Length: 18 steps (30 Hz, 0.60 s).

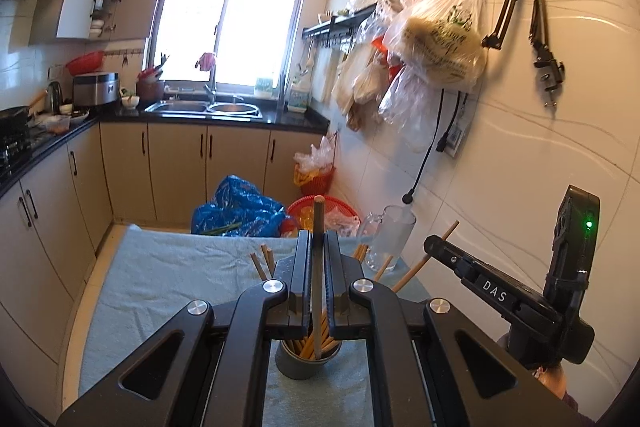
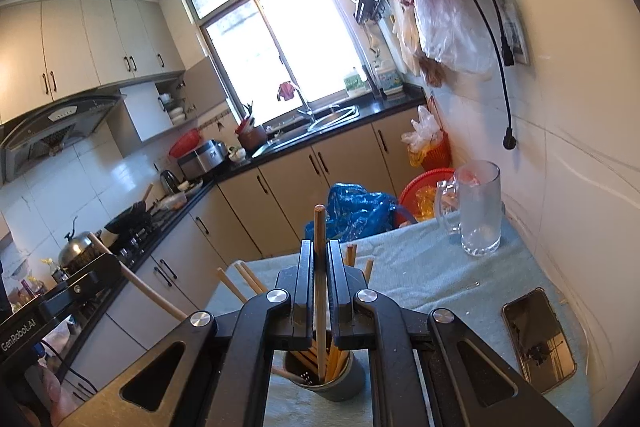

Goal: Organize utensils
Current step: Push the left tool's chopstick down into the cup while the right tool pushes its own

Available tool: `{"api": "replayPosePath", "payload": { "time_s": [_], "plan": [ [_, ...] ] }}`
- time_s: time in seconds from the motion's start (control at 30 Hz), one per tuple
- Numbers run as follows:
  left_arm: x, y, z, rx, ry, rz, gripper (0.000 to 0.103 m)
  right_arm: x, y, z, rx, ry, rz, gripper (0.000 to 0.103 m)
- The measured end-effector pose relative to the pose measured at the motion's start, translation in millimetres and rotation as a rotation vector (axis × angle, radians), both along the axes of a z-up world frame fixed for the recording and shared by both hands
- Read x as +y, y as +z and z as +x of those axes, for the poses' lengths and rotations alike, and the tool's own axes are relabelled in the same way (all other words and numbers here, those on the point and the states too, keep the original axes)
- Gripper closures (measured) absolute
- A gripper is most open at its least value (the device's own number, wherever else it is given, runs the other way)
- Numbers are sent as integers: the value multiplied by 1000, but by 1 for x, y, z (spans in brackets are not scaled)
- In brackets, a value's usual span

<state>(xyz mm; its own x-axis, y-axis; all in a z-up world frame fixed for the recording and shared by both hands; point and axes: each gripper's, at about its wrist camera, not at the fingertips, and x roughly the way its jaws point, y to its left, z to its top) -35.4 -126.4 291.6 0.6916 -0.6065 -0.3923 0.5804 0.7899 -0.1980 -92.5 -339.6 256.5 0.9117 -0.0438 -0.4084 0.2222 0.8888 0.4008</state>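
Observation:
A grey utensil cup (image 1: 306, 361) holding several wooden chopsticks stands on the light blue cloth (image 1: 172, 279); it also shows in the right wrist view (image 2: 340, 375). My left gripper (image 1: 317, 259) is shut on a wooden chopstick (image 1: 318, 227) held upright, its lower end in the cup. My right gripper (image 2: 319, 267) is shut on another wooden chopstick (image 2: 319, 227), also upright with its lower end in the cup. The right gripper's body (image 1: 520, 291) shows at the right of the left wrist view. The left gripper (image 2: 76, 287) with its chopstick shows at the left of the right wrist view.
A clear glass mug (image 2: 478, 213) stands at the cloth's far right, by the tiled wall. A phone (image 2: 538, 339) lies on the cloth at the right. A blue bag (image 1: 240, 209) and red baskets (image 1: 320, 211) sit on the floor beyond the table. Counters run along the left.

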Motion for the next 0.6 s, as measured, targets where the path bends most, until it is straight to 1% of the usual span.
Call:
{"api": "replayPosePath", "payload": {
  "time_s": [0.17, 0.3, 0.6],
  "plan": [
    [9, 10, -14, -22, 2, -19, 98, 4, 15, -11, -34, -2, -9, 96],
    [10, 14, -20, -31, 3, -14, 98, 11, 25, -19, -48, 5, -21, 96],
    [12, 13, -33, -46, -11, -14, 98, 24, 28, -32, -33, 25, -74, 96]
  ]
}}
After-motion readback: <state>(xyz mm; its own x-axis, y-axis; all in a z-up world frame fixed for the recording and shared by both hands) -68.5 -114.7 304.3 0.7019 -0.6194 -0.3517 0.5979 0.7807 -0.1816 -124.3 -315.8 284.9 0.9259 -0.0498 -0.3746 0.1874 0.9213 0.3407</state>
